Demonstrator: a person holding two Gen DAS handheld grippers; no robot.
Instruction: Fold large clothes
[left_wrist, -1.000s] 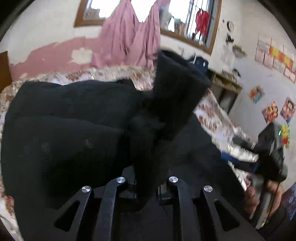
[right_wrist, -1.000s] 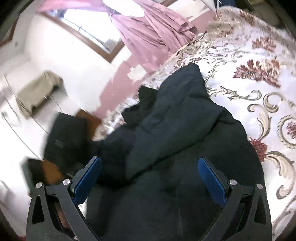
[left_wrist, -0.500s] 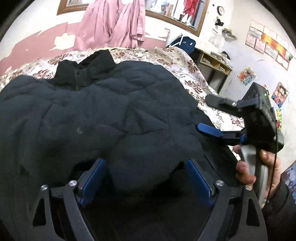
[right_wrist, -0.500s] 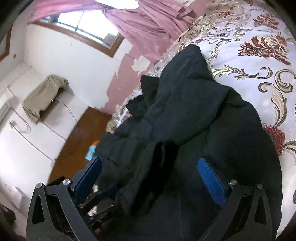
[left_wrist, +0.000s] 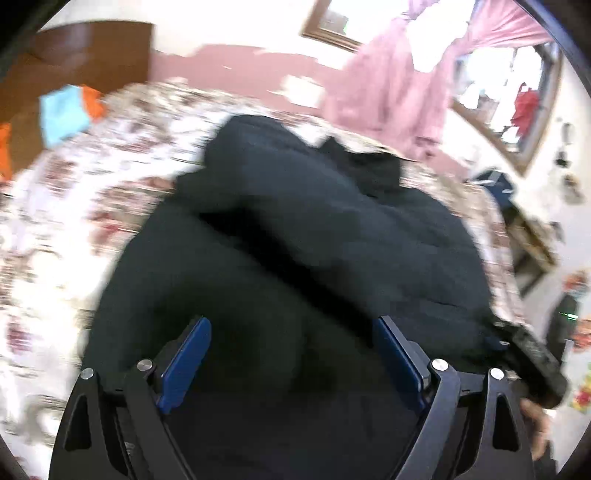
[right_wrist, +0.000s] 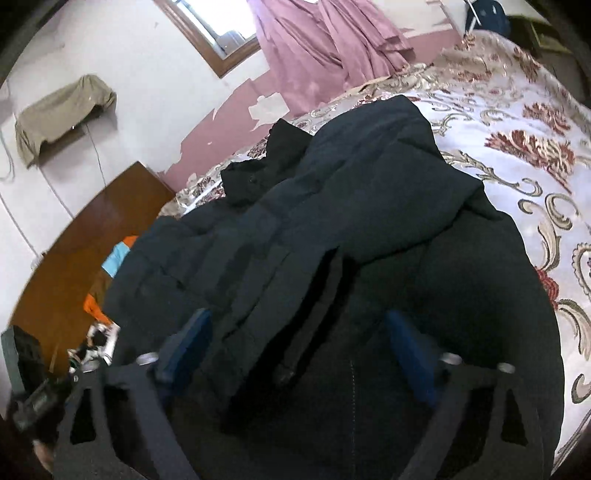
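Note:
A large dark padded jacket (left_wrist: 332, 240) lies spread over the flowered bedcover (left_wrist: 92, 192), its collar toward the far wall. My left gripper (left_wrist: 293, 354) hovers over the jacket's near part, open wide, its blue pads clear of the cloth. In the right wrist view the same jacket (right_wrist: 369, 184) shows a folded-over panel and a sleeve running down its middle. My right gripper (right_wrist: 299, 350) is low over that fold with its jaws closing; the cloth lies between the pads, which do not press on it. The right gripper's black housing (left_wrist: 532, 354), held by a hand, shows at the jacket's right edge.
A pink curtain (right_wrist: 314, 44) hangs under the window on the far wall. A brown wooden board (right_wrist: 74, 258) stands at the bed's left, with orange and blue cloth (right_wrist: 118, 258) beside it. Bare bedcover (right_wrist: 517, 122) stretches to the jacket's right.
My left gripper let go of the jacket part it held up, opened wide and swung left. The jacket part now lies flat. My right gripper's pads have drawn closer together.

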